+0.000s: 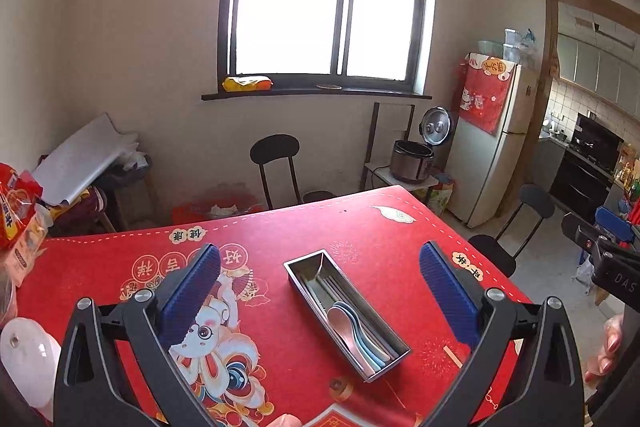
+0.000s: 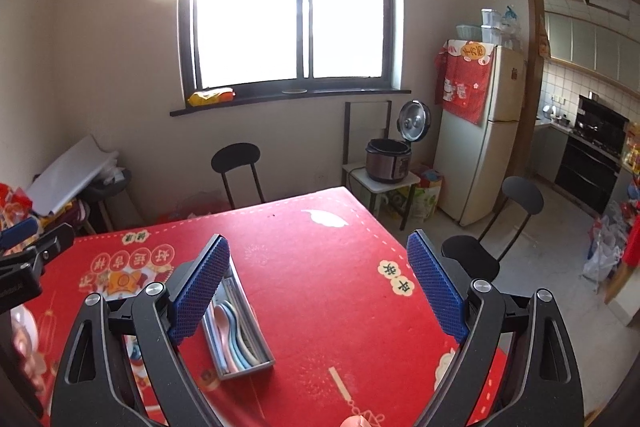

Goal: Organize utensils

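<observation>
A long metal utensil box (image 1: 376,337) lies on the red table (image 1: 280,227). Inside it rest a pink spoon (image 1: 345,330), blue spoons (image 1: 370,339) and several chopsticks (image 1: 332,289). My left gripper (image 1: 320,265) hovers open above and in front of the box, nothing between its blue pads. In the right wrist view the same box (image 2: 262,357) sits at lower left, partly hidden behind the left pad (image 2: 202,287). My right gripper (image 2: 318,267) is open and empty, to the right of the box over bare tablecloth.
A white lid (image 1: 24,351) and snack packets (image 1: 16,211) sit at the table's left edge. Black chairs (image 1: 276,163) (image 2: 504,223) stand at the far and right sides. A rice cooker (image 2: 388,159) and fridge (image 2: 476,131) stand beyond. A person's hand (image 1: 608,347) holds the right gripper.
</observation>
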Motion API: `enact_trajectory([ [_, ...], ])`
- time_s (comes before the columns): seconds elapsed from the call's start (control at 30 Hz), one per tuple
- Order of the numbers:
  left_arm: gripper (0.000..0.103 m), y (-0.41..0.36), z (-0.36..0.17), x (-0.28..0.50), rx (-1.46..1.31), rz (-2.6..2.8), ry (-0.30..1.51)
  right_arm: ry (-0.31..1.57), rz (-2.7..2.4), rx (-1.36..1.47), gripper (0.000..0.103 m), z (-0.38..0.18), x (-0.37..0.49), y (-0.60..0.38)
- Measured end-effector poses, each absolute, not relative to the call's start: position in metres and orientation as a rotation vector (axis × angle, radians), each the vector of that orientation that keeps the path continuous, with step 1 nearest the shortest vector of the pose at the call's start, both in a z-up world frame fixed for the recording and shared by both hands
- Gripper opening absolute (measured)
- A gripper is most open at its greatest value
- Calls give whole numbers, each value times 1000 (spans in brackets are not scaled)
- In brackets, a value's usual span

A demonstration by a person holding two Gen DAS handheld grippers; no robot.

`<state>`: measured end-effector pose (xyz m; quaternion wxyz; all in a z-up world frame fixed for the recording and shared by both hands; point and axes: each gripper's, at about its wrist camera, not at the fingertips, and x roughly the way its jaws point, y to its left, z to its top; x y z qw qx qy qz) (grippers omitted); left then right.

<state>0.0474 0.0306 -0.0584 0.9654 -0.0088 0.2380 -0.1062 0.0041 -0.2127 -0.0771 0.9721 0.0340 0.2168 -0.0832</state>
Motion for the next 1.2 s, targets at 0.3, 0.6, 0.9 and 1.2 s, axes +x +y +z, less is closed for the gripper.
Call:
enact_trajectory([
  [0.3, 97, 29, -59, 45, -23, -209, 466, 430, -175, 67, 87, -77, 2, -213],
  [0.6, 97, 27, -62, 45, -21, -212, 470, 423, -195, 67, 87, -76, 2, -212],
  [0.9, 97, 24, -61, 43, -20, -224, 464, 424, -201, 69, 87, -76, 3, -212],
  [1.2, 97, 23, -60, 47, -21, -220, 471, 428, -204, 72, 87, -75, 4, -213],
])
